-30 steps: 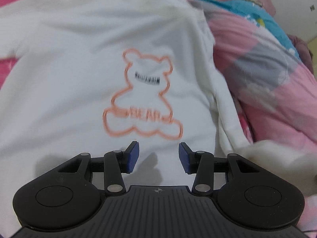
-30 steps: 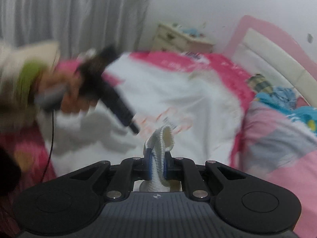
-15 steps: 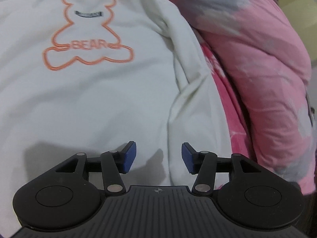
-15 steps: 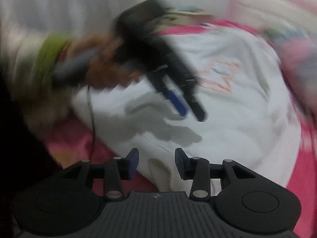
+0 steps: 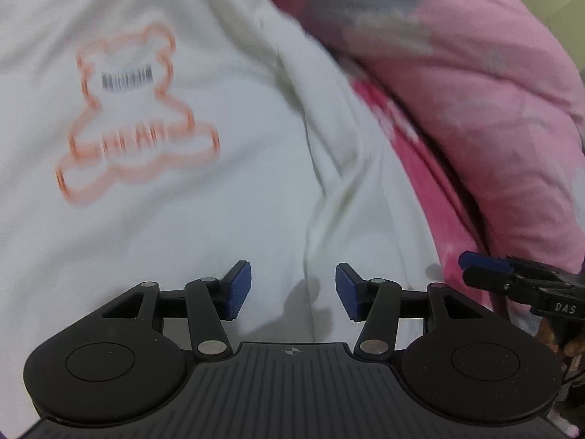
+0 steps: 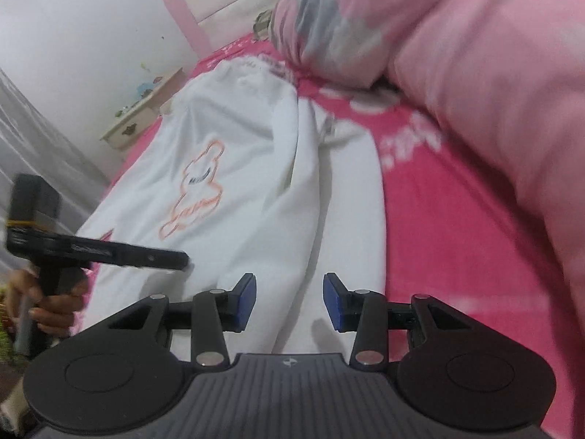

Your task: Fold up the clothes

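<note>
White sweatshirt [image 5: 190, 241], both claws parted, empty

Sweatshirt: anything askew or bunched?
Yes. The sweatshirt lies front up on the bed, but its sleeve on the quilt side is bunched in long creases, not flat.

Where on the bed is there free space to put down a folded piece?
Bare pink sheet lies between the white sweatshirt and the pink duvet. Elsewhere it is crowded: the sweatshirt lies spread beside it, and both grippers, left gripper and right gripper, hover open at its hem.
</note>
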Demonstrator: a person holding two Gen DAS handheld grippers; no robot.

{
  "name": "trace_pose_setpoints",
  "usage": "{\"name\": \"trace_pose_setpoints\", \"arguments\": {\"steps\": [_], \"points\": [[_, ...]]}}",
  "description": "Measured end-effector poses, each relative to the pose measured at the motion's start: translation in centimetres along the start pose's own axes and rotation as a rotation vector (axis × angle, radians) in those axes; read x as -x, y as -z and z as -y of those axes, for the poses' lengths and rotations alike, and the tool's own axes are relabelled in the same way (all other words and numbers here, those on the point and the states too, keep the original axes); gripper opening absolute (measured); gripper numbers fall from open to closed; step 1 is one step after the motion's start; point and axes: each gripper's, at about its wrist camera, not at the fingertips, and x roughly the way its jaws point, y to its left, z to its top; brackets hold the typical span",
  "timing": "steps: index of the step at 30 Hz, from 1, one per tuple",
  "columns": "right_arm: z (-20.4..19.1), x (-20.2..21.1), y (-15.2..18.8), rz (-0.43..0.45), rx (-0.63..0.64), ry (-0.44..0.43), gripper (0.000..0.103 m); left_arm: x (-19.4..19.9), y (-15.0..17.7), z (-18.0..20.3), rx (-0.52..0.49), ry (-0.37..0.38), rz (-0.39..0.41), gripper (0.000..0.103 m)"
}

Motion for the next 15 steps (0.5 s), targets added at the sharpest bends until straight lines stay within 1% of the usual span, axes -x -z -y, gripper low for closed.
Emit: {"name": "trace_pose_setpoints", "arguments": {"steps": [4,8,10,12,15], "points": [[-0.5,-3.8,-2.1,0.035,0.116,0.103,0.043,-0.2,-4.0,0.2,-0.013,-0.026,0.104,0.051],[-0.2,-7.1,-3.8,0.106,0.321,0.229,0.043,-2.4,-7.1,0.8,-0.026,-0.017,0.133,0.052],[0.1,-8.9,-4.5,0.129,0.447,0.293,0.043,-4.4,-8.1,1.4,-0.042,-0.03,0.114,0.052],[0.4,-10.9,-5.2,0.134,0.554,0.328,0.043,-6.4,-9.0,1.9,-0.06,-0.046,0.092,0.052],[0.6,-13.6,-5.9,0.095,0.692,0.307,0.043,-8.7,-10.0,2.4,-0.067,-0.044,0.076,0.053]]}}
